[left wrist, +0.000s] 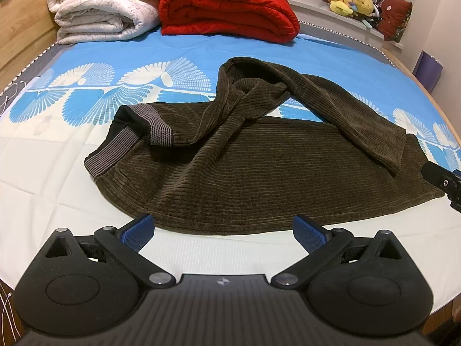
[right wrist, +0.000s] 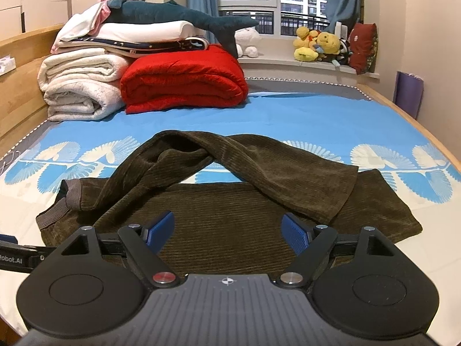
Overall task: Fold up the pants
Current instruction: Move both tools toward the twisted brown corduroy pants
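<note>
A: What am I seeing off the left wrist?

B: I'm looking down over the left gripper (left wrist: 223, 230). Its blue pads (left wrist: 137, 232) are standing wide apart, released, nothing between them. The pants (left wrist: 259, 170), dark brown corduroy, are lying on the bed sheet (left wrist: 43, 173) just beyond the fingertips, toward twelve o'clock. The grey ribbed waistband (left wrist: 100, 160) is sitting at about ten o'clock. One leg is lying flat across the frame; the other is twisting up and looping back over it, its cuff landing near three o'clock.

A: And the right side?

B: I'm reading the right gripper (right wrist: 229, 232) as released too, jaws spread, nothing pinched. It's hovering over the near edge of the pants (right wrist: 230, 216); whether the pads are touching the cloth I cannot tell. The waistband (right wrist: 53, 214) is showing at nine o'clock here.

A: Anything else on the bed?

B: A red blanket (right wrist: 184, 83) and a folded white quilt (right wrist: 80, 92) are sitting side by side, well apart from the pants, between eleven and twelve o'clock. Yellow plush toys (right wrist: 315, 43) are crowding the windowsill at one o'clock.
</note>
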The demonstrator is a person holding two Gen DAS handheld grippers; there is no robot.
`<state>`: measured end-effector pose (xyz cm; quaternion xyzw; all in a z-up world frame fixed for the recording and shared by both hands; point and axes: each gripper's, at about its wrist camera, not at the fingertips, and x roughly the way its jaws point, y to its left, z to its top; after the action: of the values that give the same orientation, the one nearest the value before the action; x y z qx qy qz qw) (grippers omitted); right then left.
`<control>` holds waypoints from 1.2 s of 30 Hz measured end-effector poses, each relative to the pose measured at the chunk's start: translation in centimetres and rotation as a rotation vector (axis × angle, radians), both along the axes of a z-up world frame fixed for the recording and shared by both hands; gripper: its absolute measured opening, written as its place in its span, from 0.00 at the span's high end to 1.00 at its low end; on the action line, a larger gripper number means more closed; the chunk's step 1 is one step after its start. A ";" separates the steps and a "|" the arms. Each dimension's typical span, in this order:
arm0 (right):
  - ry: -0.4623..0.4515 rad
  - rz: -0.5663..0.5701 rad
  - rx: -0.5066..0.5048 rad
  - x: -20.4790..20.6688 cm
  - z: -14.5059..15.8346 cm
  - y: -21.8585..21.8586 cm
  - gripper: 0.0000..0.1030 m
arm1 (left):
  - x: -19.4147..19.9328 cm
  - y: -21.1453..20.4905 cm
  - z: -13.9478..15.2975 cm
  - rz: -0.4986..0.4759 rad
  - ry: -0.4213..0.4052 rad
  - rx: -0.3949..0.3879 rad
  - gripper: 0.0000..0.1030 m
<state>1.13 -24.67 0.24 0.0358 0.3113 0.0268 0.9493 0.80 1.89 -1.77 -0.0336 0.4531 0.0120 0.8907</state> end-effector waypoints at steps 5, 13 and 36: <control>0.014 -0.015 0.022 0.2 -0.2 -0.2 0.19 | 0.1 0.1 -0.1 0.003 0.000 -0.002 0.01; 0.029 0.003 0.059 0.1 -0.2 -0.4 0.19 | 0.1 0.1 0.0 0.000 0.001 0.000 0.01; 0.202 -0.200 0.145 3.4 -8.7 -11.7 0.66 | 2.0 4.7 -4.0 -0.058 -0.043 0.016 0.71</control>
<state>4.53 -36.37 -8.42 0.1373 0.3971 -0.0492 0.9061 2.76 6.58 -5.73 -0.0137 0.4347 -0.0107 0.9004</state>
